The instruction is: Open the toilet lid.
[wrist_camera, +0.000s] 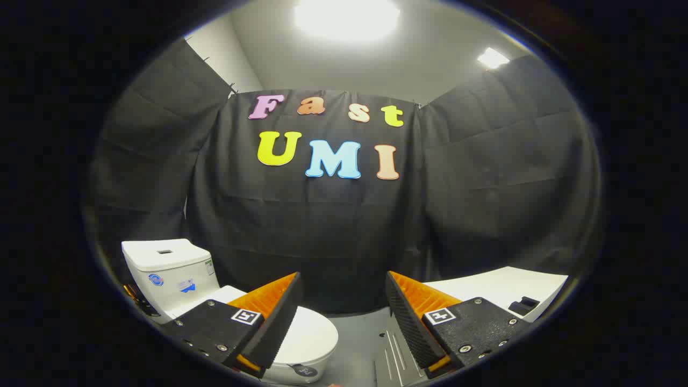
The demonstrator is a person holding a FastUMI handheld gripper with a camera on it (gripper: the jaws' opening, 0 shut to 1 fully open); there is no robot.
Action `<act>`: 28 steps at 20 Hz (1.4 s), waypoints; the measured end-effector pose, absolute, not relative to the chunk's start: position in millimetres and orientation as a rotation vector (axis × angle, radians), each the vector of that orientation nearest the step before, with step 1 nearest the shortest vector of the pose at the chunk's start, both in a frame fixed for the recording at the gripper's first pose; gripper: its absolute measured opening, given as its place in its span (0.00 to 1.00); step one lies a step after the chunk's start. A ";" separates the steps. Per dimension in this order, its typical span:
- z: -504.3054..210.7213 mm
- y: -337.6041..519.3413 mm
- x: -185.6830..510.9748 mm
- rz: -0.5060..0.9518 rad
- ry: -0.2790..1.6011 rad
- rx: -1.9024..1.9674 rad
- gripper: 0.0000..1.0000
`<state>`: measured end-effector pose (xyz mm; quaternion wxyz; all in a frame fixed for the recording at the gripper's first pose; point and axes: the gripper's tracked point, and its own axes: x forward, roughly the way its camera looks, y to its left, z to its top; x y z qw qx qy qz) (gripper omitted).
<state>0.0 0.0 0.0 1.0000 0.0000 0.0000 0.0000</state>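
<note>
A white toilet stands low to the left of my fingers, its tank [169, 274] against the black cloth wall. Its lid [309, 333] lies flat and closed, partly hidden behind my left finger [269, 317]. My gripper [344, 309] is open, with a wide gap and nothing between the fingers. It hangs above and a little to the right of the toilet bowl, looking toward the back wall. The right finger [414, 317] sits over the grey floor.
A white surface [500, 290] with a small dark object [524, 305] on it lies beyond the right finger. Grey floor [357, 344] shows between the fingers. Black cloth walls close in on the left, the back and the right.
</note>
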 end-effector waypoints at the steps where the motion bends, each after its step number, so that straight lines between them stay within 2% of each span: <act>1: -0.6 0.7 0.5 0.001 0.004 -0.001 0.95; 28: 1.9 -1.6 -1.7 -0.008 0.002 -0.010 0.95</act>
